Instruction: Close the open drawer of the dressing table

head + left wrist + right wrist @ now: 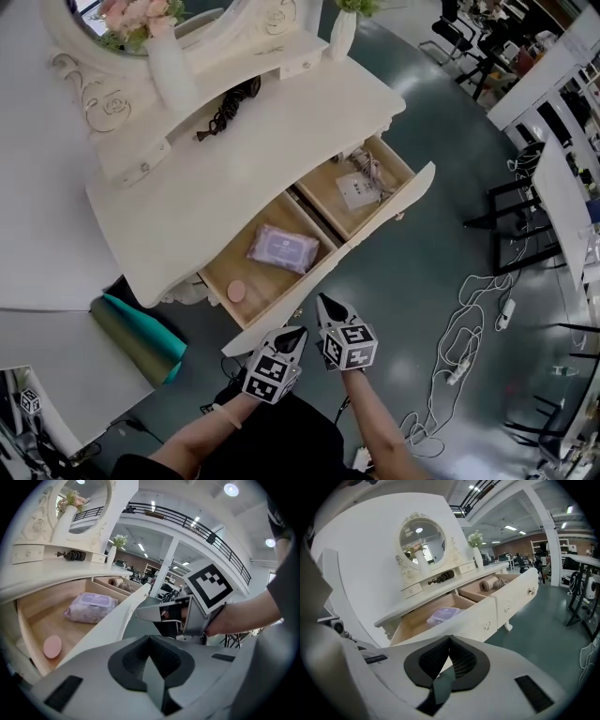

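The task is judged barely begun: the drawer [473, 620] of the dressing table [202, 202] is seen pulled well out from under the tabletop, its wooden inside fully exposed. Two compartments are shown side by side behind the pale front. A seam is visible in that front in the right gripper view, so two drawers may be open together, though this cannot be settled. A pack of wipes [283, 248] and a small pink disc [236, 292] are seen lying in the nearer compartment, with some small items in the farther one. Both grippers are held low in front of the drawer. The left gripper [296, 333] is closed, its jaws meeting at the tips with nothing between them, and it is kept a little apart from the front. The right gripper [324, 302] is likewise closed and empty, and its tip is placed just beside the front's outer face; contact cannot be confirmed. The whole push inward is judged still to be done, until the front sits flush under the tabletop.
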### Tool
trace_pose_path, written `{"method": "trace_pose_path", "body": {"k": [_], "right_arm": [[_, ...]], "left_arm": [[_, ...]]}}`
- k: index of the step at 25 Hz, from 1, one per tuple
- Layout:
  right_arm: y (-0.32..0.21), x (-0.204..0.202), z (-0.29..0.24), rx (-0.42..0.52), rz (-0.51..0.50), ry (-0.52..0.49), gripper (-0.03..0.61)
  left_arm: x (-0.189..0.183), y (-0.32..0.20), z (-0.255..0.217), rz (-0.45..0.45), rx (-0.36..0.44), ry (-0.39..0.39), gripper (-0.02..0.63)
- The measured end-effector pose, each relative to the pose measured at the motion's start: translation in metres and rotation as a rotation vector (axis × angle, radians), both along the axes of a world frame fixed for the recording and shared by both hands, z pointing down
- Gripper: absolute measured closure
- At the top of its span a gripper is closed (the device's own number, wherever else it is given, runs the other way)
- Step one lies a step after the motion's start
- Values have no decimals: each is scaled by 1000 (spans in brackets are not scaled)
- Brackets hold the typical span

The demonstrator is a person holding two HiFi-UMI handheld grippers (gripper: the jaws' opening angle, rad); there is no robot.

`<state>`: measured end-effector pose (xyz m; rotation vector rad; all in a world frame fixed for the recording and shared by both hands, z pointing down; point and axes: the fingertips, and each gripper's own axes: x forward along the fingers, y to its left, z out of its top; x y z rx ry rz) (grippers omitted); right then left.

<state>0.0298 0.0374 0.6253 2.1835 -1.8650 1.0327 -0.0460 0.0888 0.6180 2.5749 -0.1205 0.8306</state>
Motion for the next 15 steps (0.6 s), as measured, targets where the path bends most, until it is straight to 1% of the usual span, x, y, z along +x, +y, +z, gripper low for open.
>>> {"method": "trace_pose_path", "body": {"k": [3, 8, 12, 15], "right_arm": [[-11, 0, 3, 2, -22, -16, 551], [-24, -2, 1, 4, -46, -31, 552], [-33, -3, 0, 4, -50, -37, 552], [-42, -3, 0, 2, -61, -34, 552]], "left_arm": [[2, -3, 1, -3, -29, -13, 617], [6, -3, 2, 17, -47, -28, 618], [7, -15, 2, -4, -73, -32, 618], [8, -25, 1, -16, -78, -31, 617]]}}
